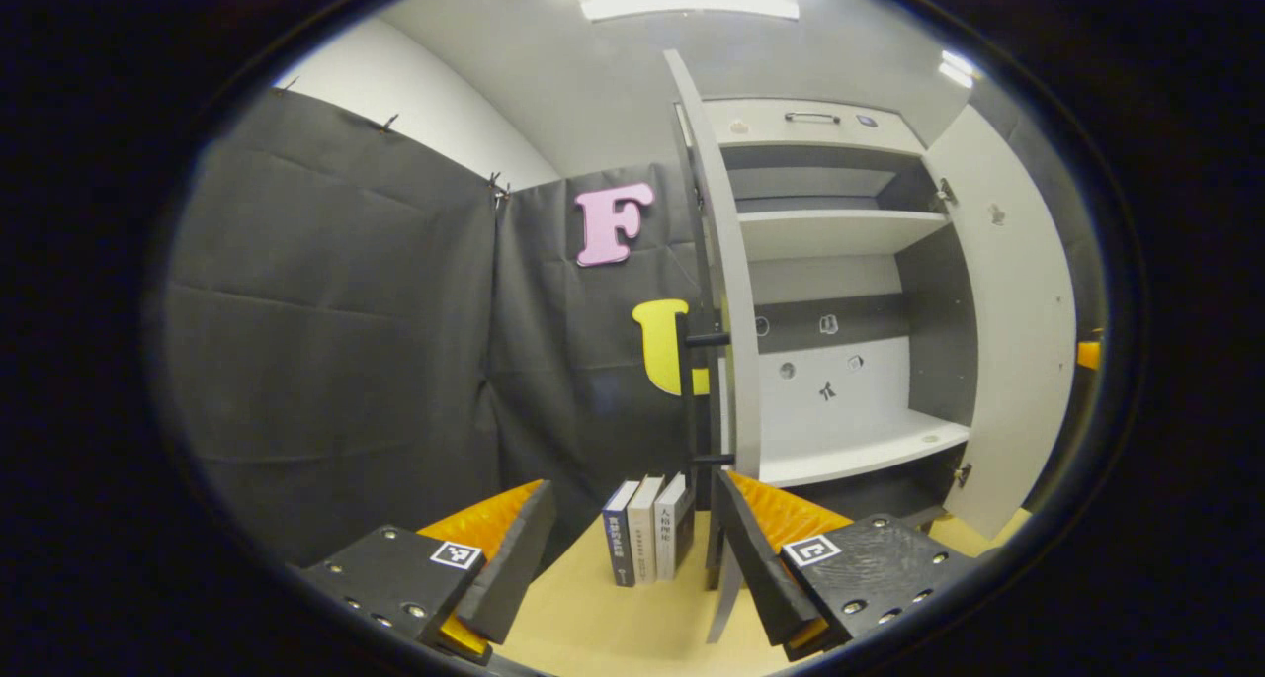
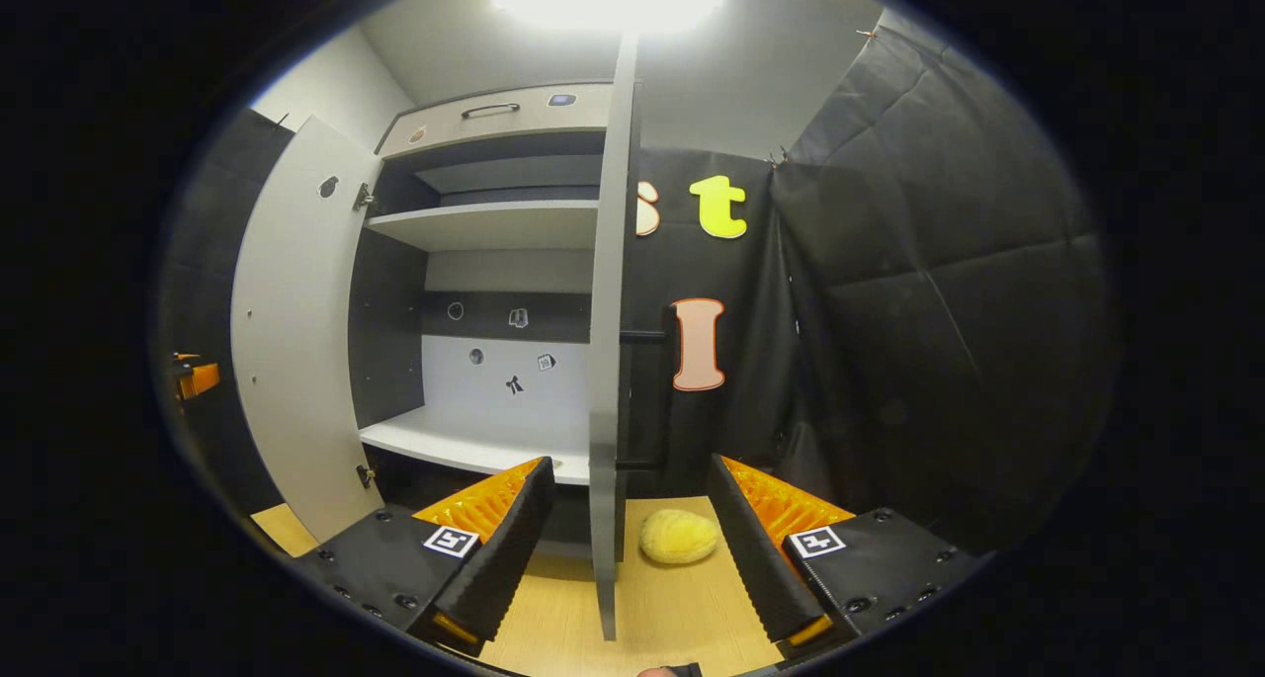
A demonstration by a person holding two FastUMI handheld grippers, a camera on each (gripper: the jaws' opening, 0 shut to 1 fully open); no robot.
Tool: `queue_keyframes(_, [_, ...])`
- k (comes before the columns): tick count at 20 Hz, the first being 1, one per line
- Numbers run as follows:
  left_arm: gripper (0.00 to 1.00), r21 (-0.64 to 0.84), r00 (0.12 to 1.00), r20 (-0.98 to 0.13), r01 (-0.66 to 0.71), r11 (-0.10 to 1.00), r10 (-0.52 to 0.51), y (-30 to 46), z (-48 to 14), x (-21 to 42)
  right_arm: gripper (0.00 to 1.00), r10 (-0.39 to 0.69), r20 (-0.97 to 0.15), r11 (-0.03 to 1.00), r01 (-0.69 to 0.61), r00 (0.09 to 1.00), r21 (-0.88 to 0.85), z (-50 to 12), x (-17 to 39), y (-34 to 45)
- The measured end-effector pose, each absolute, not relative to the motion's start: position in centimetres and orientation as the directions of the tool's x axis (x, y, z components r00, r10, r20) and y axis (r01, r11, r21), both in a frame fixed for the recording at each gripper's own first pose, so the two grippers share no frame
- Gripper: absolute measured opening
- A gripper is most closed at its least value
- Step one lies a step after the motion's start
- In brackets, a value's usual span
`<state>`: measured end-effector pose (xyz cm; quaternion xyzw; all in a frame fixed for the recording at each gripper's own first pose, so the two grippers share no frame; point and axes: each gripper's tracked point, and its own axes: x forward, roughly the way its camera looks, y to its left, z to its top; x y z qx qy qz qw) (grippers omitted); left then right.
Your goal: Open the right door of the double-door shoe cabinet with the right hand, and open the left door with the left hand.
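Both grey cabinet doors (image 1: 726, 262) (image 2: 608, 292) stand open, each edge-on ahead of a spread, empty hand-held gripper (image 1: 632, 558) (image 2: 628, 549).

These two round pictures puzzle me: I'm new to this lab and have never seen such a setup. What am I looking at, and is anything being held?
There is no robot here. A person carries a two-finger gripper in each hand, and a fisheye camera rides on each one, looking forward along its fingers.

In the left gripper view, the left gripper shows at the bottom with its fingers spread apart, holding nothing. Ahead is the shoe cabinet with both doors swung open; the left door is seen nearly edge-on, with its dark handle on the outer face. Three books stand upright on the wooden surface.

In the right gripper view, the right gripper is also open and empty, facing the right door edge-on. A yellow rounded object lies on the surface beside it; what it is I cannot tell.
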<state>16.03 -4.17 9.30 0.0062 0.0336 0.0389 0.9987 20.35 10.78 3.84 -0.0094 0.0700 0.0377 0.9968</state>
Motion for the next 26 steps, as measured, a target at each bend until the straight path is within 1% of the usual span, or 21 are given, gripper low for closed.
queue_keyframes(7, [0.94,0.023,0.995,-0.046,-0.089,0.996,0.09,-4.0,10.0,16.3,0.98,0.056,-0.132,0.998,-0.055,0.99,0.012,4.1,20.6,10.6])
queue_keyframes(17, [0.94,0.067,0.997,-0.036,-0.068,0.995,0.07,-4.4,10.9,15.6,0.98,0.053,-0.14,0.998,-0.047,0.989,0.044,3.8,20.2,10.9])
queue_keyframes(20, [0.94,0.07,0.997,-0.036,-0.063,0.996,0.065,-4.3,11.1,15.3,0.96,0.046,-0.134,0.999,-0.042,0.99,0.034,3.9,20.3,10.7])
queue_keyframes(22, [0.94,0.077,0.997,-0.045,-0.056,0.995,0.06,-4.1,11.1,14.6,0.98,0.056,-0.134,0.998,-0.053,0.989,0.026,3.9,20.0,10.8])
queue_keyframes(24, [0.94,0.084,0.997,-0.044,-0.055,0.995,0.059,-4.0,11.2,14.2,0.96,0.058,-0.13,0.998,-0.057,0.99,0.009,4.0,20.0,10.6])
queue_keyframes(26, [0.94,0.075,0.997,-0.047,-0.052,0.996,0.055,-4.0,11.1,14.0,0.98,0.055,-0.13,0.998,-0.056,0.99,-0.004,4.0,20.0,10.4])
